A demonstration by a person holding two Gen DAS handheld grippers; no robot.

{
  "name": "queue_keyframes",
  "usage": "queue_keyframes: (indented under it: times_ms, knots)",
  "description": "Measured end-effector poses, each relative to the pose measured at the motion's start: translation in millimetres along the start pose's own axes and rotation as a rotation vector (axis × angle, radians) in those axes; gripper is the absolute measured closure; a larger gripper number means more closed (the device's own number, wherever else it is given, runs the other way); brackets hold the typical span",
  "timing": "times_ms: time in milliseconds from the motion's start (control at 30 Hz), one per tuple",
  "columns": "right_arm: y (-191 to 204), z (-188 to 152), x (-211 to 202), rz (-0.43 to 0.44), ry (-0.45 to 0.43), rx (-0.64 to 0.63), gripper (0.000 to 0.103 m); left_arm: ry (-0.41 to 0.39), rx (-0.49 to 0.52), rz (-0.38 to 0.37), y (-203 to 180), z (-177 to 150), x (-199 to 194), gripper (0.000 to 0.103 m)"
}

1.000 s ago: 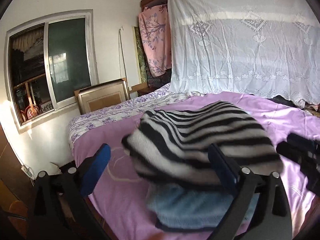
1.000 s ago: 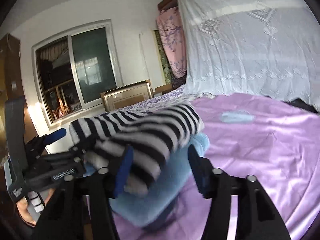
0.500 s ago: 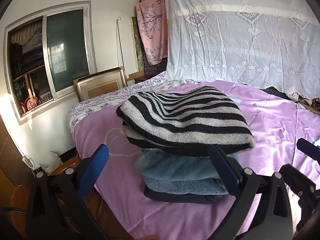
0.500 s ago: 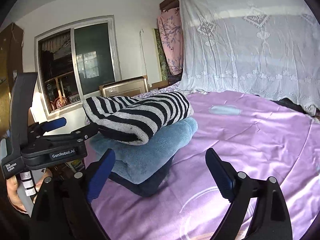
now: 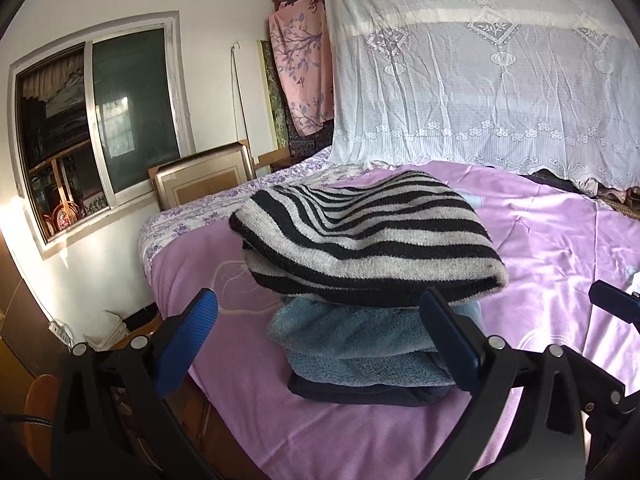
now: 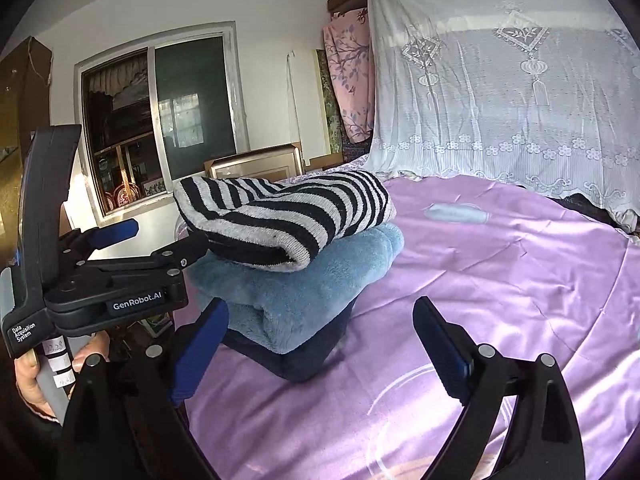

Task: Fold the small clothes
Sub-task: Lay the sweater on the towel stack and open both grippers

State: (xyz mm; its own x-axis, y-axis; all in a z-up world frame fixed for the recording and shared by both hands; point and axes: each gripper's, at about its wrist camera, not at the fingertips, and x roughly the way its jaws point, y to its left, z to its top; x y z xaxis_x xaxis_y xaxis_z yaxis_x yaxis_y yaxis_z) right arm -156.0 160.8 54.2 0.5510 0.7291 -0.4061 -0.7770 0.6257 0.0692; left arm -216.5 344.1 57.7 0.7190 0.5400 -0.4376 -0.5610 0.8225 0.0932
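Both grippers, left and right, gape empty before the soft, floppy striped knit, best pinched at its thick nearest fold.

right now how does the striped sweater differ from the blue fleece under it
The striped sweater is a black-and-white knit; the blue fleece is plain light blue and fluffy. The striped sweater lies on top of the stack and overhangs it, while the blue fleece sits beneath it on a dark garment. Both are folded and rest on the purple bedspread.
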Motion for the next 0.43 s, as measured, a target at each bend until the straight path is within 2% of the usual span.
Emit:
queue_keyframes:
  times_ms: [233, 433]
  knots:
    - [-0.1, -0.3, -0.4, 0.002, -0.003, 0.004, 0.008, 0.015, -0.012, 0.023, -0.3, -0.4, 2.3, 0.004]
    - [0.4, -0.1, 0.1, -0.001, -0.004, 0.006, 0.008, 0.052, -0.050, 0.008, 5.1, -2.2, 7.9, 0.004]
